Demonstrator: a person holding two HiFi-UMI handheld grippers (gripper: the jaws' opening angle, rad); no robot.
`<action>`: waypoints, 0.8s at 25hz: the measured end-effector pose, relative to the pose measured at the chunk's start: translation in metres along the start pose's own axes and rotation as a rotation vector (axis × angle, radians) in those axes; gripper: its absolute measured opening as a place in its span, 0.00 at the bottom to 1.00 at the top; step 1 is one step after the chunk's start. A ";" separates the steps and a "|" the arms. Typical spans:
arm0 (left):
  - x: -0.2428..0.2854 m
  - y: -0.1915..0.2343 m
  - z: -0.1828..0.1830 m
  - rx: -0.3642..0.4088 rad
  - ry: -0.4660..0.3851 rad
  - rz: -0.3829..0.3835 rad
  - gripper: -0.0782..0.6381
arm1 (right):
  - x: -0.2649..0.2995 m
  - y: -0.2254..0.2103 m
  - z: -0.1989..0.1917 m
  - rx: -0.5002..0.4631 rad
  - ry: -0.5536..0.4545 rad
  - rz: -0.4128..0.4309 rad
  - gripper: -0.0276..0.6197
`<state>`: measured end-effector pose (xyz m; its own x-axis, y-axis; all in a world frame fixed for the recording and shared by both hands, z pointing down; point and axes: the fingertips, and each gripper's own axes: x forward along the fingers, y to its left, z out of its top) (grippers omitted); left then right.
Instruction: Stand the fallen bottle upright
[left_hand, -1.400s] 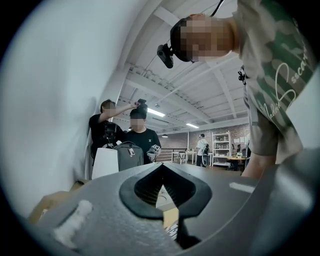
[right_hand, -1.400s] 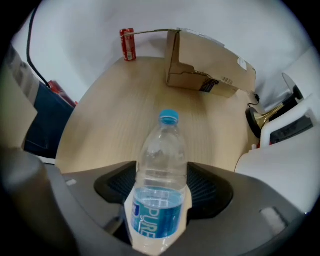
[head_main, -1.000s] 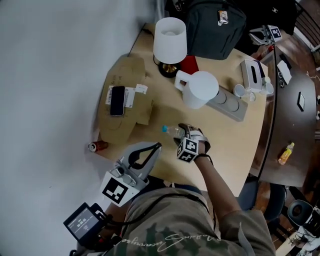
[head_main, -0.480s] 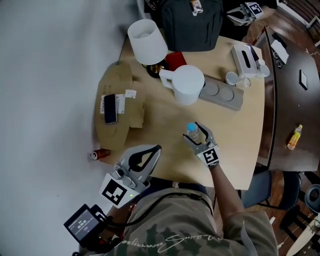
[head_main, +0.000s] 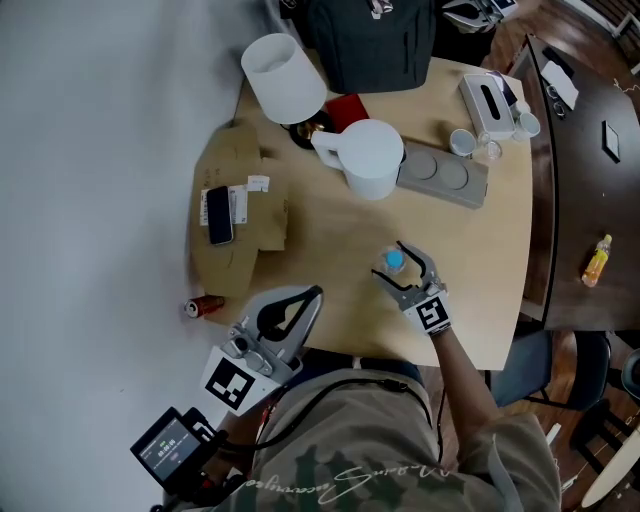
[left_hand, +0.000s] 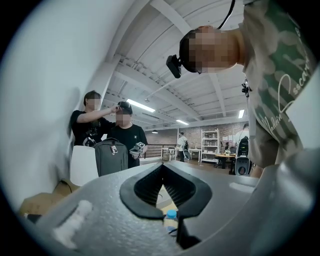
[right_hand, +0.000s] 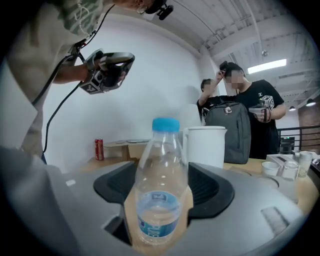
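Note:
A clear water bottle with a blue cap (head_main: 394, 262) (right_hand: 160, 190) stands upright on the light wooden table (head_main: 330, 250), near its front edge. My right gripper (head_main: 398, 266) (right_hand: 162, 172) reaches around it level, one jaw on each side. Its jaws are opening, and a sliver of table shows between the pads and the bottle. My left gripper (head_main: 316, 292) (left_hand: 162, 167) hangs shut and empty off the table's front left, pointing toward the bottle (left_hand: 171, 220), whose cap shows just beyond its jaws.
A white pitcher (head_main: 372, 160), a white lampshade (head_main: 283, 66), a black backpack (head_main: 375, 40) and a grey power strip (head_main: 440, 178) stand behind the bottle. A phone (head_main: 218, 215) lies on cardboard (head_main: 240, 170) at left, with a red can (head_main: 205, 305) below it. People stand beyond the table.
The right gripper has swung the bottle from lying on its side to standing, shifting right and nearer the front edge; its jaws have widened. The left gripper drifted slightly.

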<state>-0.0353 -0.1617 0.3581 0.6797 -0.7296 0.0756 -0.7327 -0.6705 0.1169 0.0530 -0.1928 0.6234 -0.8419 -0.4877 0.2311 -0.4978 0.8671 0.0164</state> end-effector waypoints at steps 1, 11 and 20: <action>-0.002 0.001 0.002 0.001 -0.001 0.002 0.11 | -0.003 0.000 0.007 -0.010 0.004 0.008 0.56; -0.035 -0.001 0.016 -0.003 -0.089 -0.022 0.11 | -0.056 0.006 0.090 -0.081 -0.051 -0.122 0.40; -0.062 -0.034 -0.011 0.022 -0.079 -0.124 0.11 | -0.151 0.042 0.197 0.085 -0.202 -0.396 0.05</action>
<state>-0.0519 -0.0926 0.3602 0.7611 -0.6484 -0.0165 -0.6441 -0.7586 0.0986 0.1180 -0.1024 0.3971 -0.6023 -0.7978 0.0287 -0.7983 0.6021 -0.0167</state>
